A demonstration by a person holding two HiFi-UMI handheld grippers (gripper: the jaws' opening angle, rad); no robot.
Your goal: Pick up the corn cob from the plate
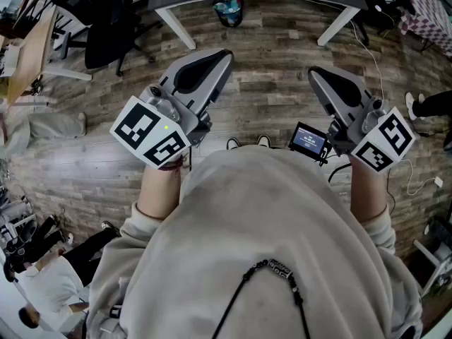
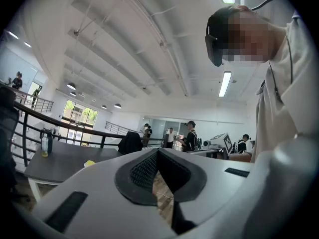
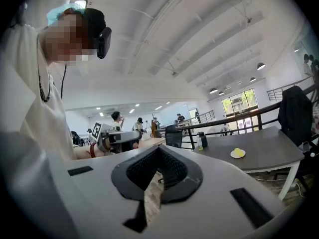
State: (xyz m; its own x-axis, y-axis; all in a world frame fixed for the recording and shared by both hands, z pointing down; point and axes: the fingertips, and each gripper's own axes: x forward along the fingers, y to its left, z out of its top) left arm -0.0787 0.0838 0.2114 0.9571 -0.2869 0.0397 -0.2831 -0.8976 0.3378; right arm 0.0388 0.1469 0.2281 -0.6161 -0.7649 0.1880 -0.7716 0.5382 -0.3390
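We find the left gripper (image 2: 158,152) and right gripper (image 3: 158,150) jaws shut, empty. The corn cob (image 3: 239,151) on its plate (image 3: 232,155) lies well ahead-right of the right jaws; axis unreadable.

Dark desk (image 3: 264,156) on white legs, with a bottle (image 3: 201,140) near its left edge. Black office chair (image 1: 106,30) sits on the wood floor (image 1: 268,90), and there's something teal (image 1: 228,10) under the desk. A dark jacket (image 3: 294,114) is draped behind its far edge.

Right gripper (image 3: 158,149) closed, empty; corn cob (image 3: 239,152) on plate (image 3: 233,155)
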